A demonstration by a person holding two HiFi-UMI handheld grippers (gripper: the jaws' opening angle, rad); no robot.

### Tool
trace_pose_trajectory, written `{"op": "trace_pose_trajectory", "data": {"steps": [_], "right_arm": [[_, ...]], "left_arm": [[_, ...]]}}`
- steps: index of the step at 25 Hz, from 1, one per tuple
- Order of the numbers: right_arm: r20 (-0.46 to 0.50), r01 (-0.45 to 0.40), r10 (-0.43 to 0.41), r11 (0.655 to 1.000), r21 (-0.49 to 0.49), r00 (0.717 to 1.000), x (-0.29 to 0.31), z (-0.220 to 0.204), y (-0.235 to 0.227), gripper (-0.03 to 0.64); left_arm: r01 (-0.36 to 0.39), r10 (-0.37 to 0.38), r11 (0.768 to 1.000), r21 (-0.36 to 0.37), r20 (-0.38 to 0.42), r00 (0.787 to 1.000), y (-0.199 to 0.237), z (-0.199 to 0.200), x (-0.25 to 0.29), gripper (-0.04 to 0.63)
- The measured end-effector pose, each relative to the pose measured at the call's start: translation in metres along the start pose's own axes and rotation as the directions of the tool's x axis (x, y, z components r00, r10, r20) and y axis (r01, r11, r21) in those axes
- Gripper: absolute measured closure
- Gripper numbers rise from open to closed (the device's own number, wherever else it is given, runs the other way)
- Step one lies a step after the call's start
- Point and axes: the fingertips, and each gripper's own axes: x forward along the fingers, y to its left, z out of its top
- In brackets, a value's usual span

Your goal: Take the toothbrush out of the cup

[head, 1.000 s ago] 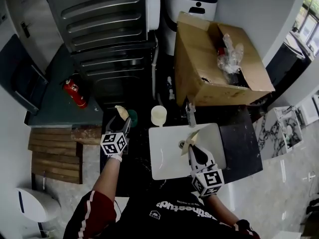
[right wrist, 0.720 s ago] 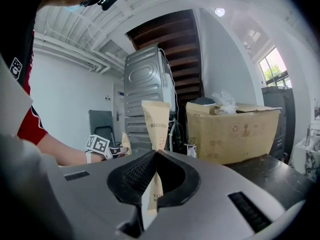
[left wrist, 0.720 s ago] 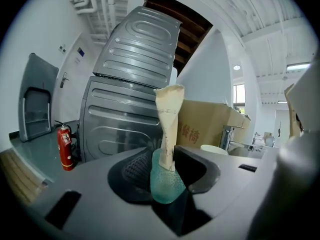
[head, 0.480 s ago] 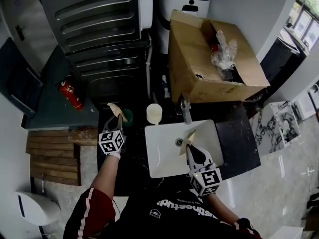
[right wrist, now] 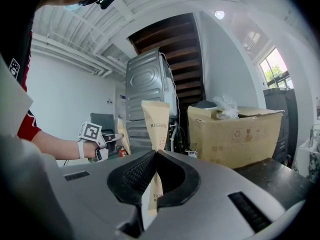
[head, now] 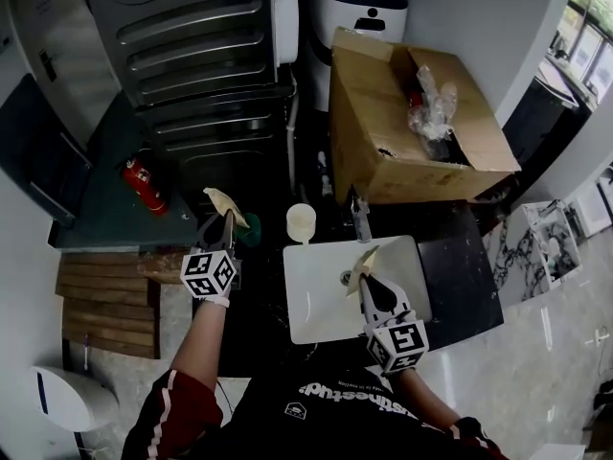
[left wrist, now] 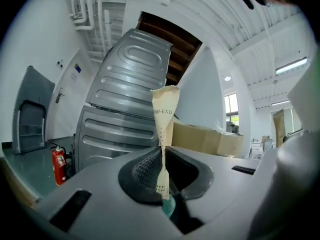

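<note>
- A tall grey ribbed metal cabinet [head: 192, 36] fills the top left of the head view, behind everything else.
- An open cardboard box [head: 383, 132] sits to the cabinet's right at the back of the black counter [head: 460, 276]. Crumpled clear plastic [head: 433, 103] shows in its mouth.
- A white sink [head: 321, 305] is set in the counter just in front of the box, with its tap [head: 361, 220] at the back edge.
- The right gripper [head: 369, 278] is held over the sink, roughly level. Its jaws are pressed together on a beige paper packet [right wrist: 155, 121] (upright, with printed lettering, and wider above the pads).
- The left gripper [left wrist: 162, 151] is held to the left of the sink and points level toward the cabinet. Its jaws are closing, and the pads already pinch the wrapped toothbrush [left wrist: 164, 111]. It stands upright between them, its paper top flaring above.
- A red fire extinguisher [head: 146, 182] lies on a dark surface to the left of the counter, well apart from both grippers.
- A cream cup [head: 302, 222] stands beside the tap, touched by neither gripper.
- The green cup [head: 253, 230] sits just right of the left gripper's tips. In the head view the wrapped toothbrush shows above and to the left of it.
- A teal patch under the left jaws may be the green cup's rim. Whether the wrapper's lower end is inside the cup cannot be told.
</note>
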Motion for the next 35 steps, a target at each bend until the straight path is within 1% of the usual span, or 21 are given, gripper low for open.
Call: {"op": "trace_pose_trajectory", "data": {"steps": [2,5,10,12,14,16,18,19,21,23,29,31,35], "right_arm": [[0.016,-0.004,0.004,1.0,0.0,1.0,0.003,0.006,-0.001,0.577],[0.034,-0.009,0.009,1.0,-0.002,0.999,0.007,0.014,-0.002,0.577],[0.065,-0.037,0.036,0.999,0.003,0.997,0.017,0.032,0.002,0.577],[0.079,-0.053,0.053,0.999,0.001,0.995,0.021,0.038,0.006,0.577],[0.084,-0.062,0.062,0.998,-0.002,0.995,0.027,0.038,0.009,0.577],[0.073,-0.067,0.067,0.998,0.003,0.995,0.033,0.033,0.012,0.577],[0.057,-0.073,0.072,0.997,0.006,0.996,0.037,0.026,0.015,0.577],[0.049,-0.076,0.075,0.997,0.006,0.996,0.037,0.024,0.016,0.577],[0.042,-0.08,0.079,0.997,0.003,0.996,0.038,0.022,0.017,0.577],[0.041,-0.078,0.078,0.997,-0.001,0.996,0.038,0.023,0.014,0.577],[0.048,-0.06,0.059,0.998,0.007,0.997,0.041,0.026,0.002,0.577],[0.049,-0.059,0.058,0.998,0.01,0.997,0.042,0.027,0.002,0.577],[0.045,-0.065,0.065,0.998,0.012,0.997,0.042,0.026,0.004,0.577]], "left_arm": [[0.034,-0.034,0.999,0.022,0.019,0.999,-0.01,0.021,-0.011,0.561],[0.06,-0.062,0.997,0.045,0.044,0.997,-0.021,0.049,-0.034,0.563],[0.055,-0.058,0.998,0.037,0.067,0.996,-0.038,0.078,-0.083,0.563],[0.069,-0.073,0.996,0.059,0.072,0.995,-0.055,0.085,-0.106,0.563],[0.092,-0.098,0.991,0.098,0.059,0.993,-0.074,0.08,-0.122,0.563],[0.102,-0.104,0.989,0.11,0.016,0.994,-0.082,0.06,-0.129,0.563],[0.094,-0.092,0.992,0.08,-0.02,0.996,-0.082,0.04,-0.131,0.563],[0.085,-0.084,0.995,0.06,-0.025,0.996,-0.08,0.035,-0.132,0.563],[0.068,-0.067,0.997,0.045,-0.011,0.998,-0.075,0.036,-0.134,0.563],[0.059,-0.059,0.997,0.056,0.008,0.998,-0.07,0.043,-0.133,0.563],[0.068,-0.071,0.995,0.079,0.037,0.997,-0.072,0.057,-0.127,0.563],[0.078,-0.08,0.995,0.067,0.037,0.996,-0.073,0.058,-0.125,0.563],[0.086,-0.087,0.996,0.017,0.032,0.996,-0.071,0.051,-0.122,0.563]]}}
